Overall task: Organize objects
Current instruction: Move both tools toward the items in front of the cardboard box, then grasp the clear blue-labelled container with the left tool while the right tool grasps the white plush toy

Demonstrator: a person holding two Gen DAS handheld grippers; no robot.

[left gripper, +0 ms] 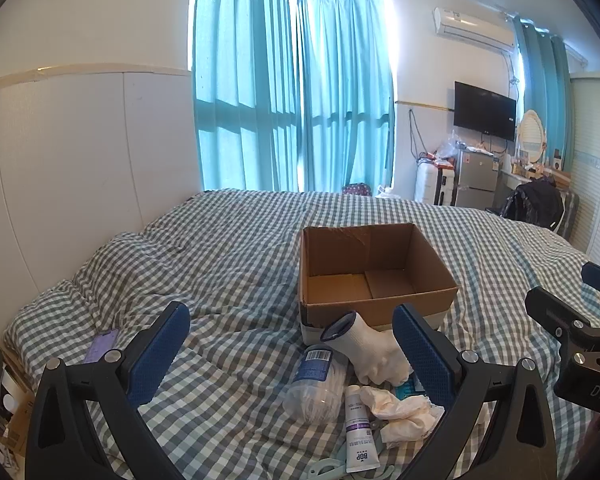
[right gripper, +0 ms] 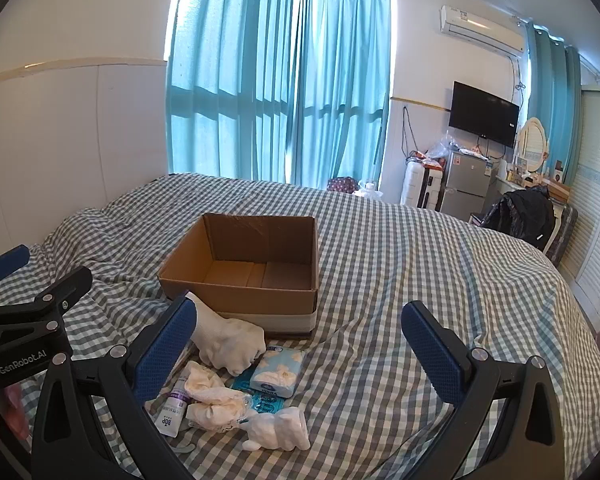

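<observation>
Two handheld grippers are held side by side, both pointing forward and slightly downward. The left gripper (left gripper: pixel 290 350) has its two blue-padded fingers (left gripper: pixel 160 354) spread wide apart, with nothing clamped between them. The right gripper (right gripper: pixel 296 346) is likewise spread wide, its blue fingers (right gripper: pixel 432 350) holding nothing. Each gripper shows at the edge of the other's view, so they sit near one another without touching. Part of the person's left hand (right gripper: pixel 4 412) shows behind the left gripper's black body, at the lower left of the right wrist view.
</observation>
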